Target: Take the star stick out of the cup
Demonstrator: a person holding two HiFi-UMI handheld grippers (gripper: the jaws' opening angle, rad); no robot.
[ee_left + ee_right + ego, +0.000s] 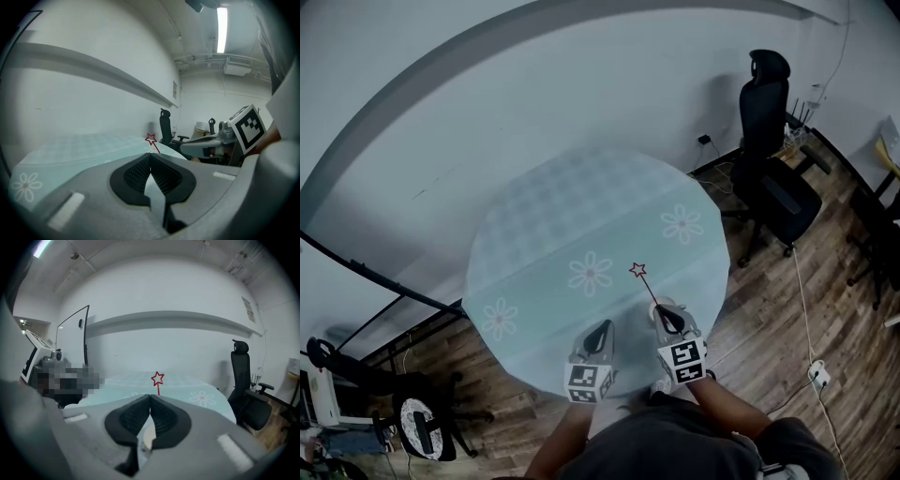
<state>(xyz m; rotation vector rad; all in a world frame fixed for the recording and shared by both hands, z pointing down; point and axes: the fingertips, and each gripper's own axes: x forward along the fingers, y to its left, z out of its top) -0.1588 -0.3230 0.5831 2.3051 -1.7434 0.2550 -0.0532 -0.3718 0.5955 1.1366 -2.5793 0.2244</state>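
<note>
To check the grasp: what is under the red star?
The star stick goes down from the star to the shut jaws of the right hand-held gripper, above the table. Its lower end is covered by the jaws.

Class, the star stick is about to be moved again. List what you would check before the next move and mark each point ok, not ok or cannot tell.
1. Grip: the right tongs are shut on the star stick, which rises from between their tips: ok.
2. The left tongs are shut, hold nothing and sit beside the right tongs: ok.
3. The star is held above the table, not touching it: ok.
4. The stick's lower end is free of the cup: cannot tell, no cup shows plainly.
5. Nothing stands on the table ahead of the star: ok.
</note>
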